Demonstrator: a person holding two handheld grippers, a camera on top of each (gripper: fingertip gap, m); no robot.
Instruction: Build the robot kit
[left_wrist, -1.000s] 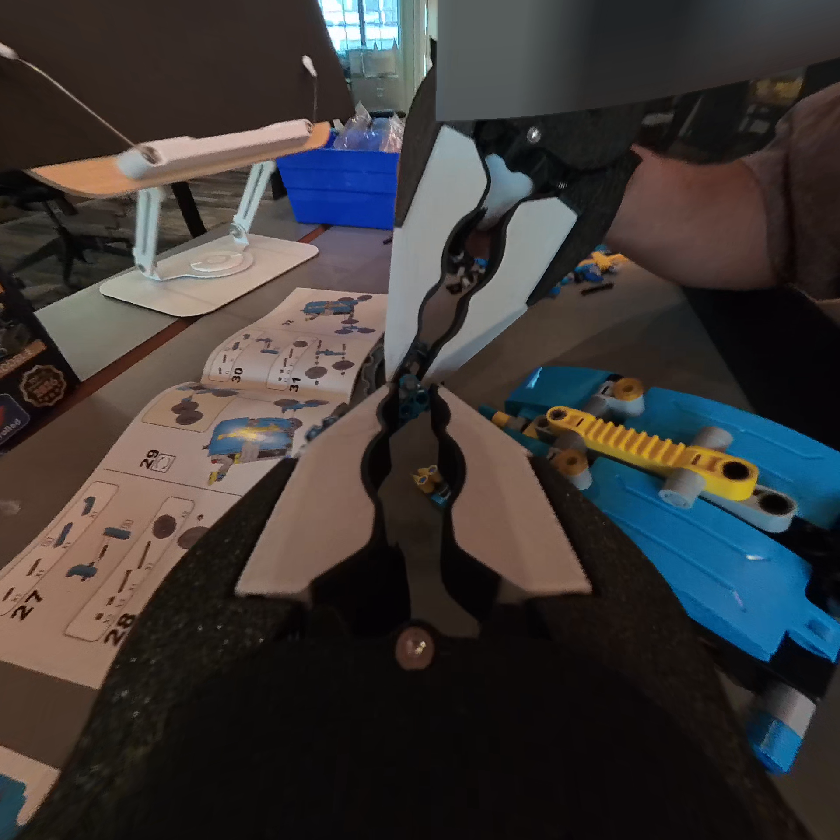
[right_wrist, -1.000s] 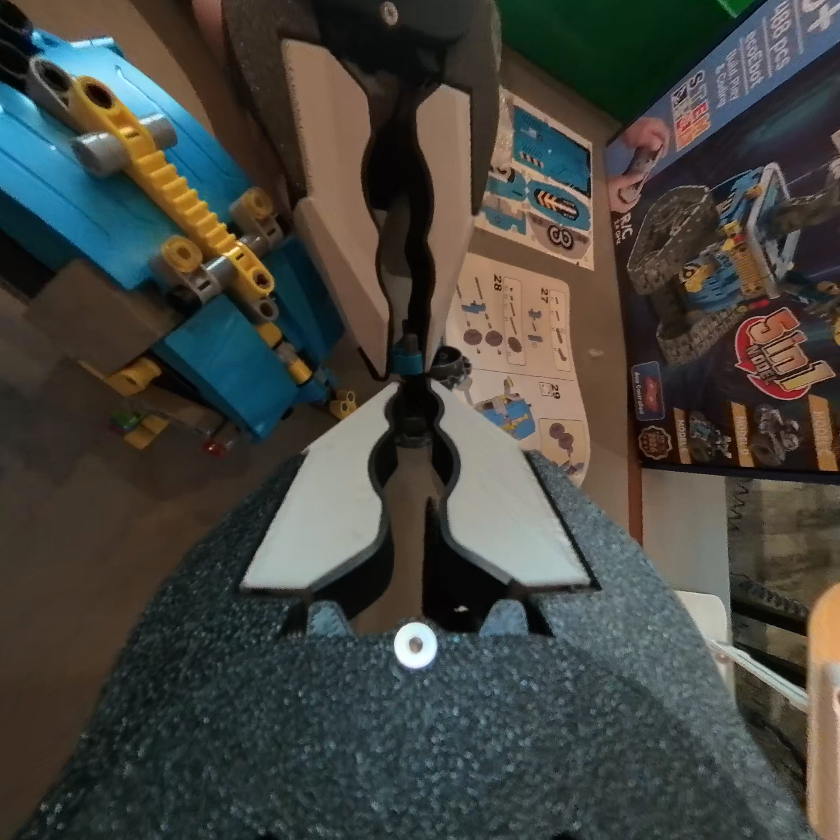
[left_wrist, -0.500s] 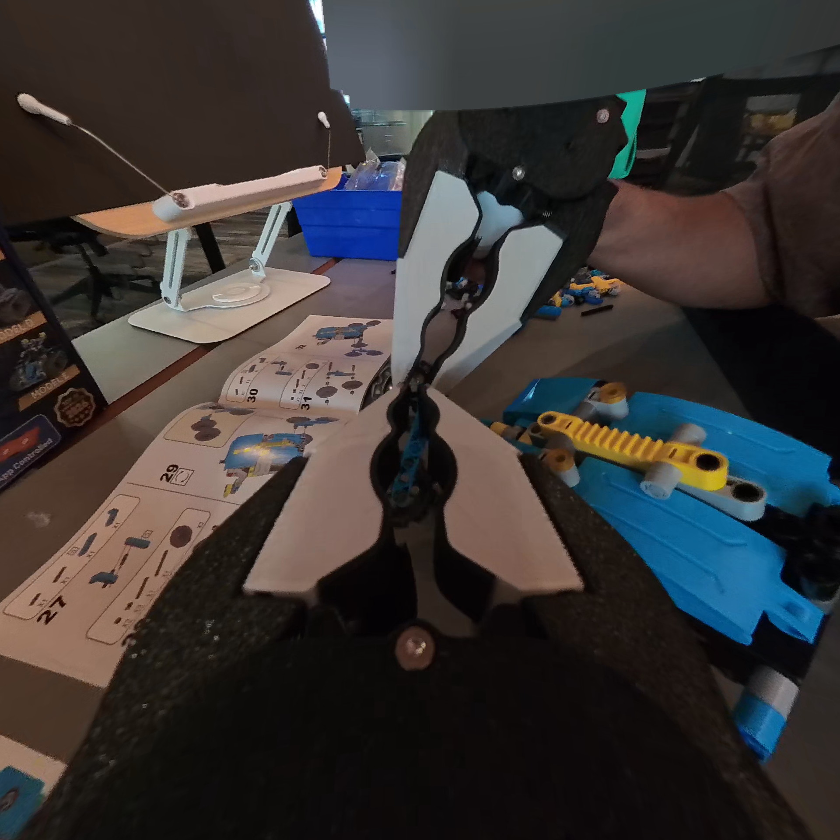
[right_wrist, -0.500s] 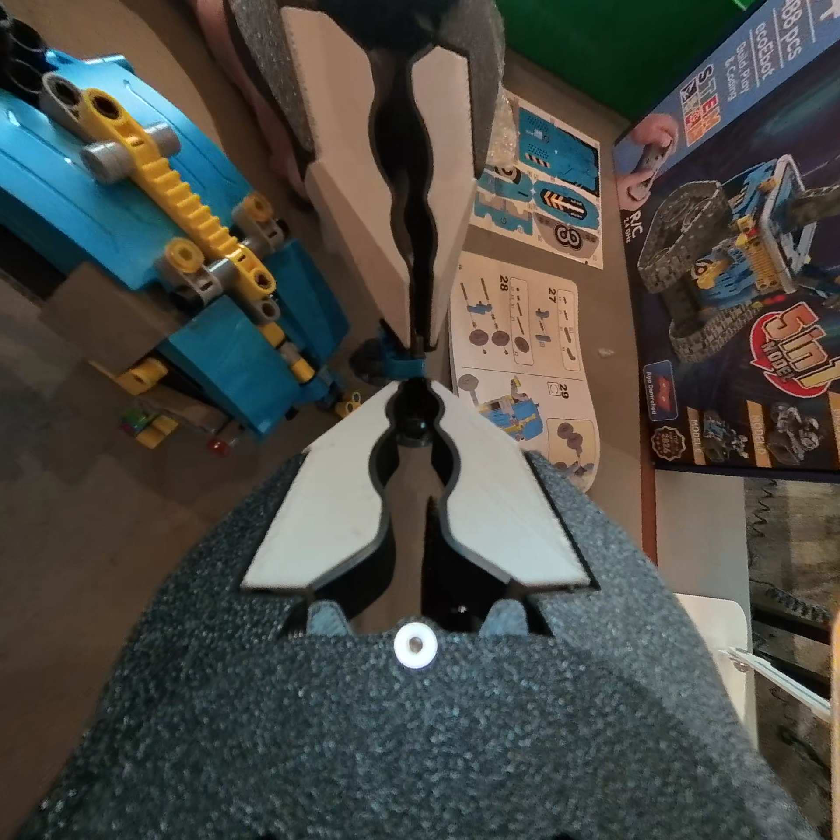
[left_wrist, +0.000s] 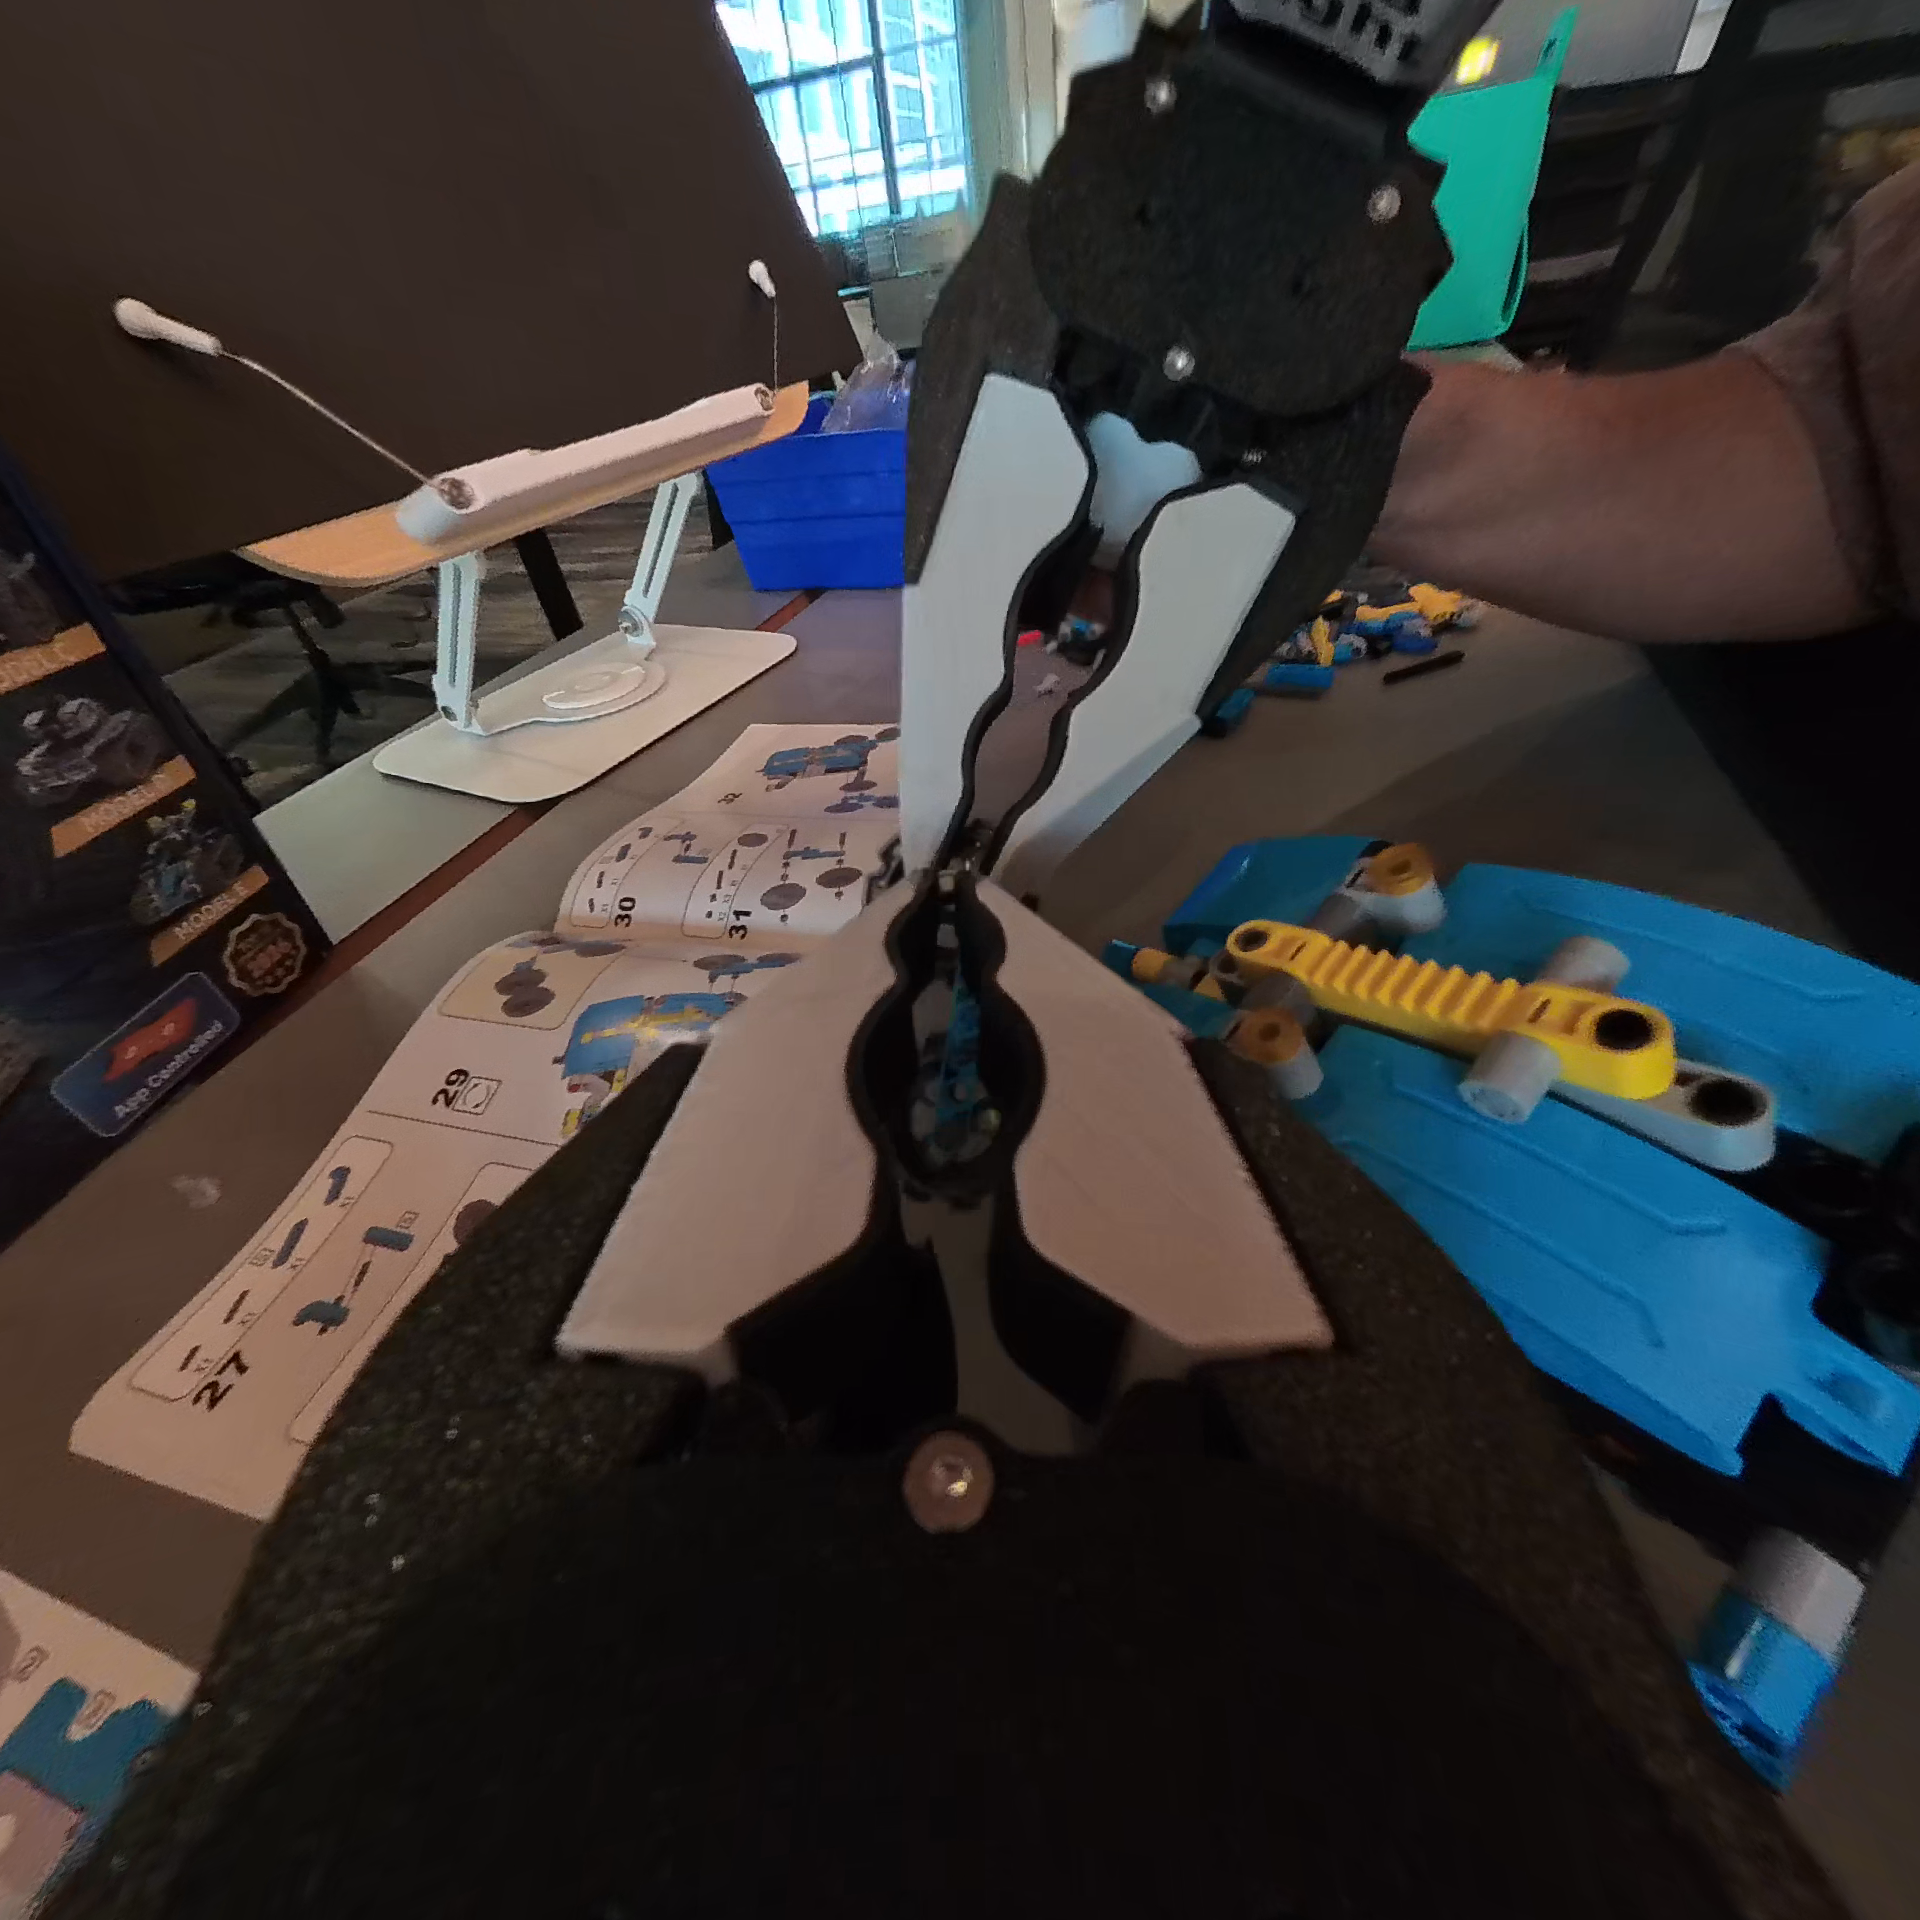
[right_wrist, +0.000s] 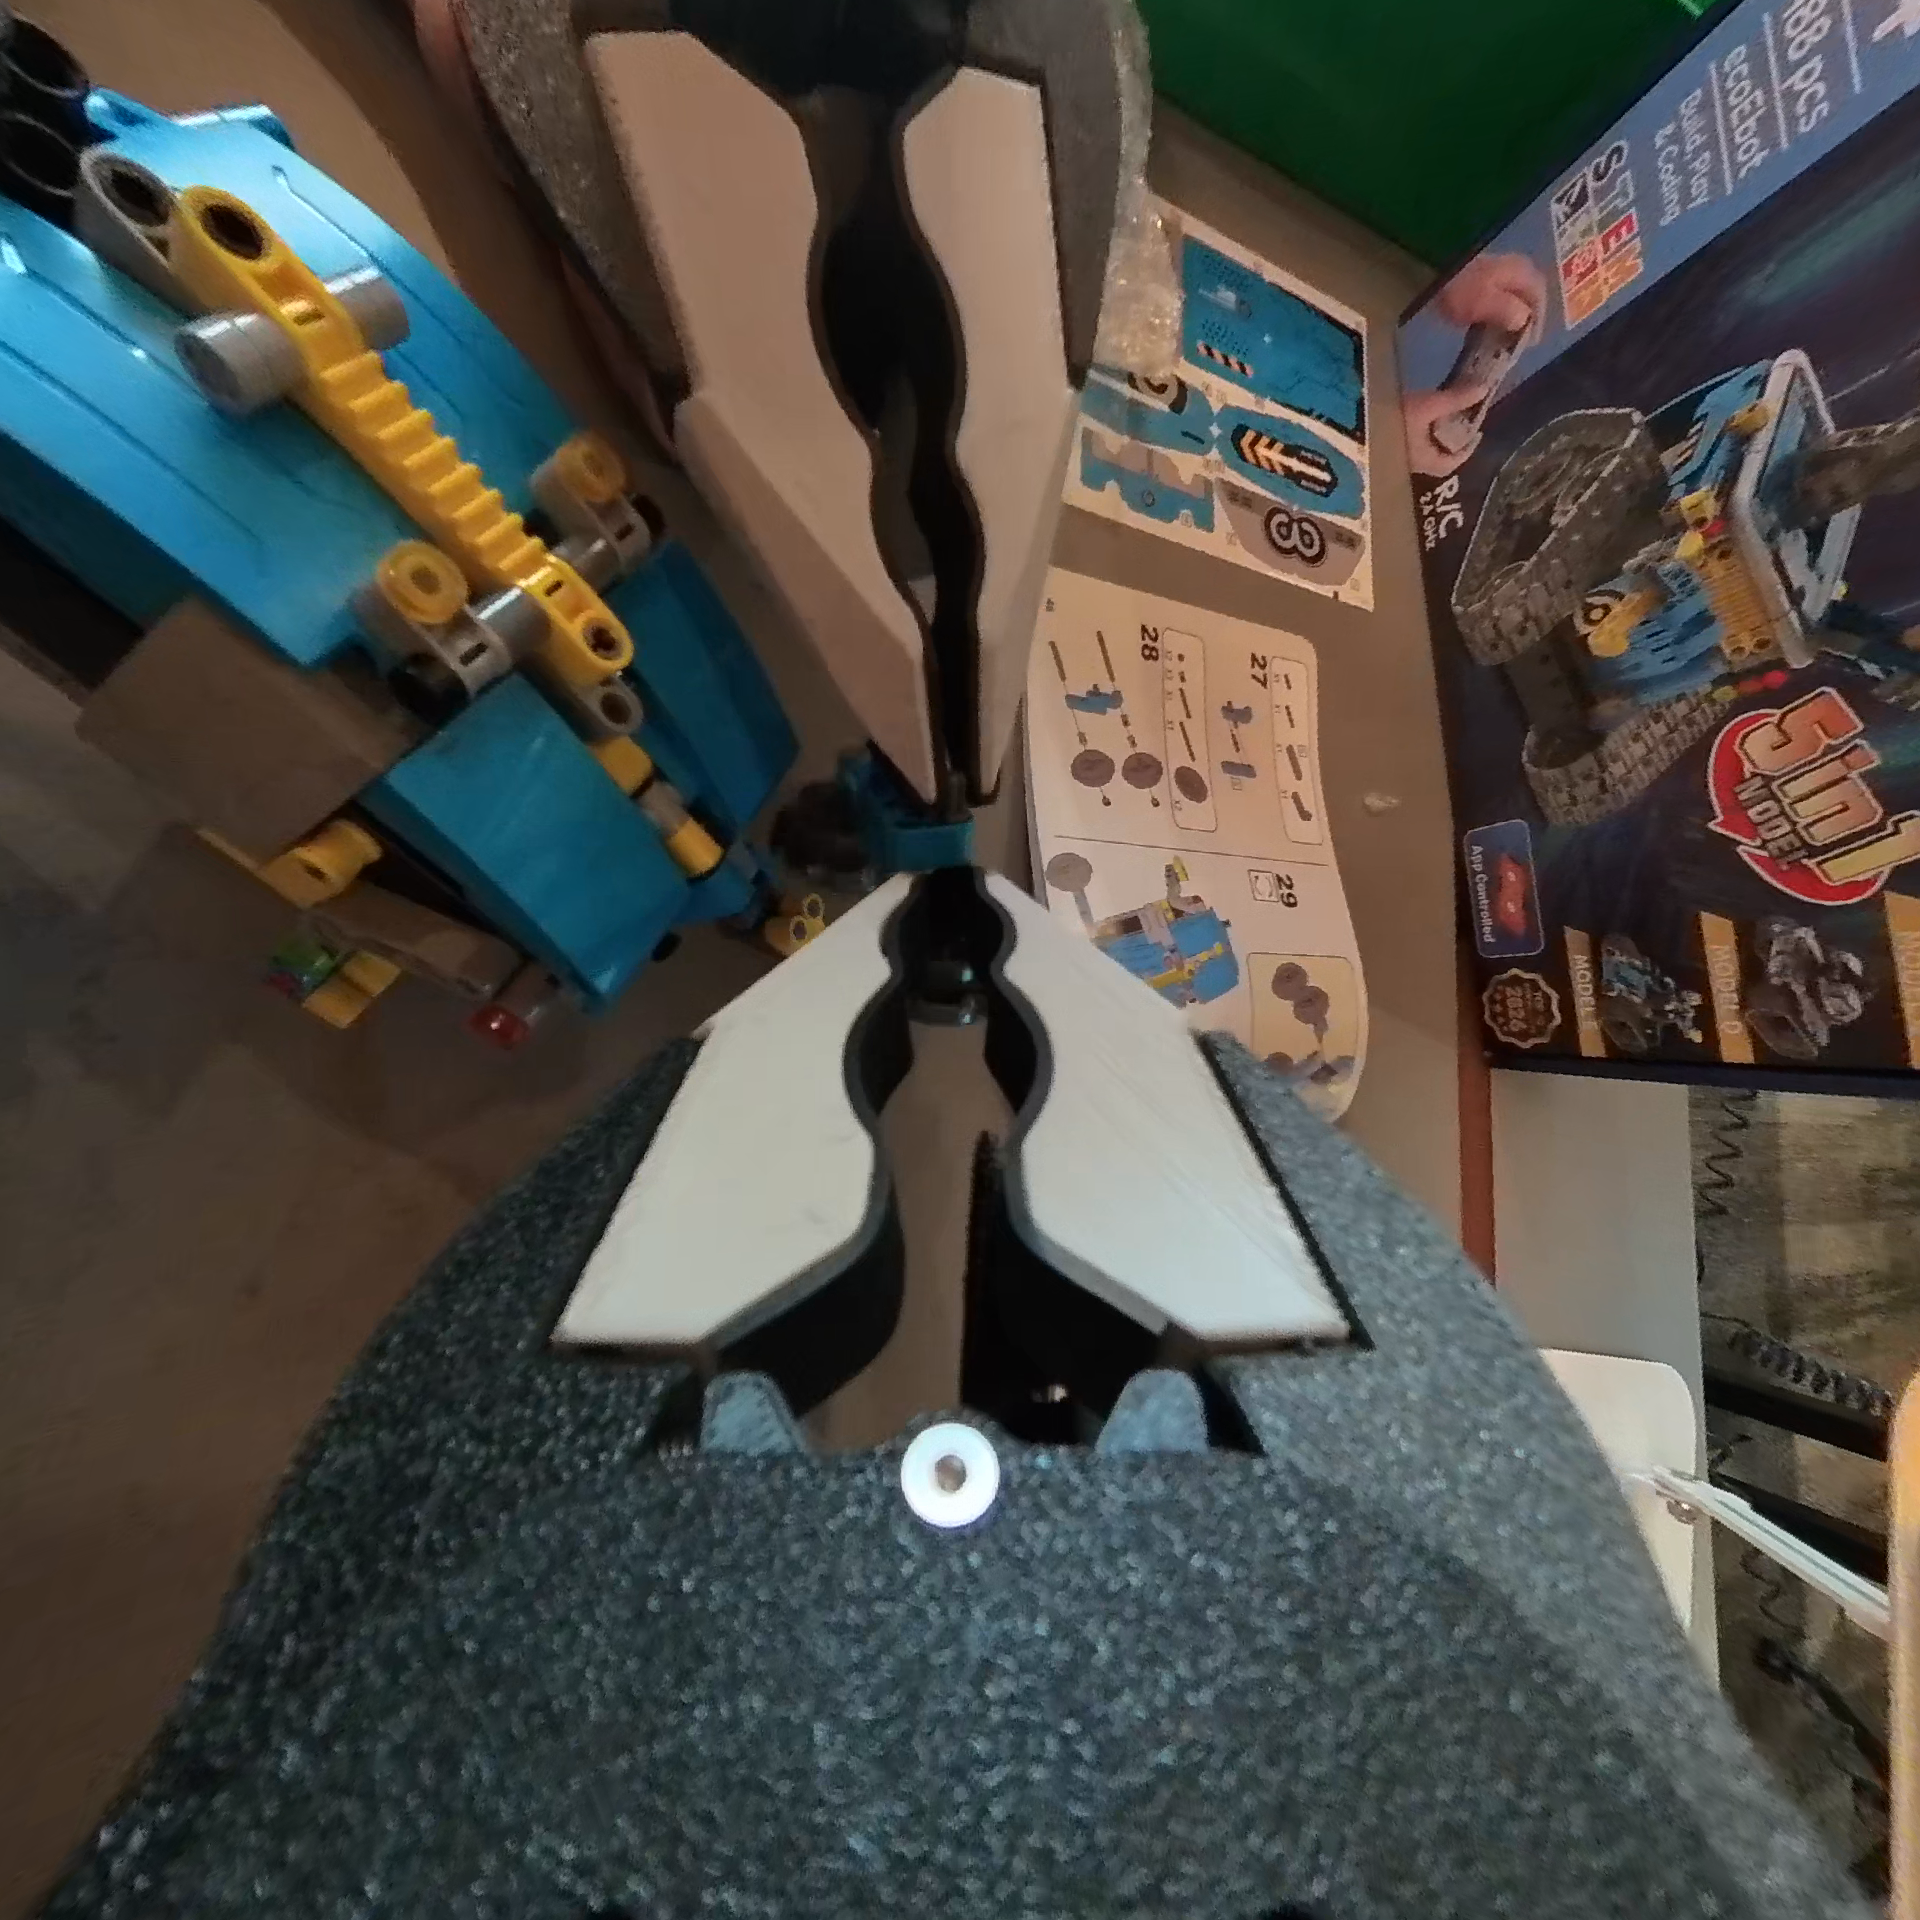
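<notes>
Since a second ago your left hand-held gripper (left_wrist: 951, 894) has drawn the small blue piece (left_wrist: 961, 1049) deeper between its closed jaws; your right hand-held gripper (right_wrist: 951, 873), tip to tip, pinches its dark end.

small blue toy piece (left_wrist: 961, 1049) pinched between both grippers' fingers, above table

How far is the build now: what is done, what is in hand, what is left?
Done: the blue model carries a yellow rack. In hand: the left gripper is shut on a blue piece, the right gripper apparently on a black part, tips meeting. Left: loose parts lie on the table; the booklet lies open.
</notes>
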